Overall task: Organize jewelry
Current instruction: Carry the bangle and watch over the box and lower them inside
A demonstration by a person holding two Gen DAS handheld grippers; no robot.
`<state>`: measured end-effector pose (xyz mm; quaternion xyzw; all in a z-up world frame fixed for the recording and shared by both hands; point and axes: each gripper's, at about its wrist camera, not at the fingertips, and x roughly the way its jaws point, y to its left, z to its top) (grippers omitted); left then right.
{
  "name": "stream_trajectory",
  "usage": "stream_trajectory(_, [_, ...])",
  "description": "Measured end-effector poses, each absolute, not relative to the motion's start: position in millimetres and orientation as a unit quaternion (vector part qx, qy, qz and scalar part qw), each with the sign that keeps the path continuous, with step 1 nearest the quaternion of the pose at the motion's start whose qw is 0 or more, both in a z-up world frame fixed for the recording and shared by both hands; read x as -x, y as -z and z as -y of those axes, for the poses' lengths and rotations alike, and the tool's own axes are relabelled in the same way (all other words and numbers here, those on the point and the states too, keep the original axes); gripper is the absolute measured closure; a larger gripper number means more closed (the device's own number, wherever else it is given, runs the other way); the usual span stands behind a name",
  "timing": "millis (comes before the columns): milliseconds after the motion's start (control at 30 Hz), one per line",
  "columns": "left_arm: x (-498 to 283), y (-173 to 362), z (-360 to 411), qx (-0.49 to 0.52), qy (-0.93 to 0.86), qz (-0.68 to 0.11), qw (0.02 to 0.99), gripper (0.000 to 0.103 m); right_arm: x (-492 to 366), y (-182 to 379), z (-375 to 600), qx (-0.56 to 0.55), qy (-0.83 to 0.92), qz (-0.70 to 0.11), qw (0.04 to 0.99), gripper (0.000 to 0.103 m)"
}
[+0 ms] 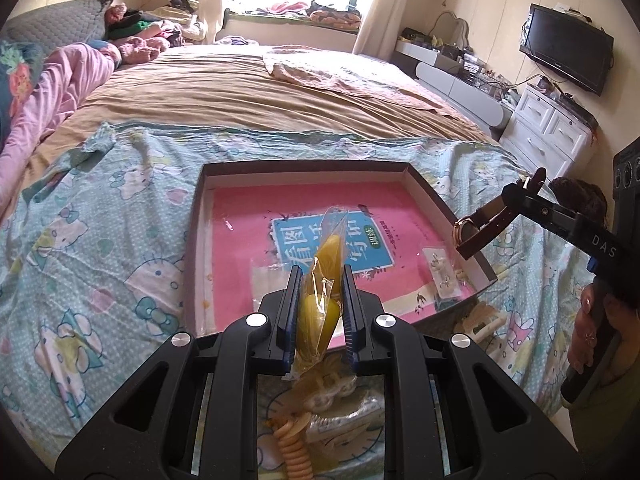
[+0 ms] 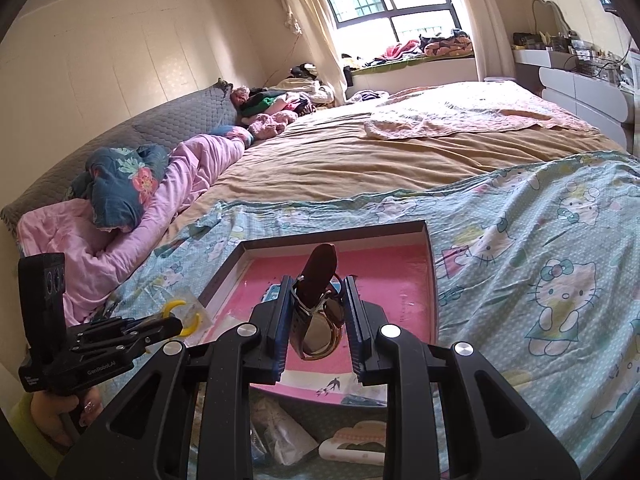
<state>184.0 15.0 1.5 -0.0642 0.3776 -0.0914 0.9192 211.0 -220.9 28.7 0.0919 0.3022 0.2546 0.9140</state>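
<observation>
A yellow bangle in its clear bag (image 1: 323, 280) sits clamped between the left gripper (image 1: 320, 312) fingers, above the near edge of the dark shallow tray (image 1: 424, 184) lined with a pink book cover (a packet of earrings (image 1: 440, 274) already lies inside). The right gripper (image 2: 318, 320) is closed on a brown-strapped watch (image 2: 318, 312) over the same tray, which rests on the cartoon-cat bedsheet (image 2: 540, 272).

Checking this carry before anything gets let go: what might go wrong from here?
The left gripper pinches only the thin plastic of the bagged yellow bangle, so it might slide out. The watch in the right gripper hangs near the tray's edge and might land outside it on the bed.
</observation>
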Motion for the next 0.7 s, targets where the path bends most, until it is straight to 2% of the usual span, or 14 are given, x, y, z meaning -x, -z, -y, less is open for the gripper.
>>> stream_trajectory(700, [-214.5, 35.0, 12.9, 0.061, 0.136, -0.404, 0.902, 0.091, -242.5, -7.0, 224.5, -0.105, -0.219, -0.324, 0.914, 0.080])
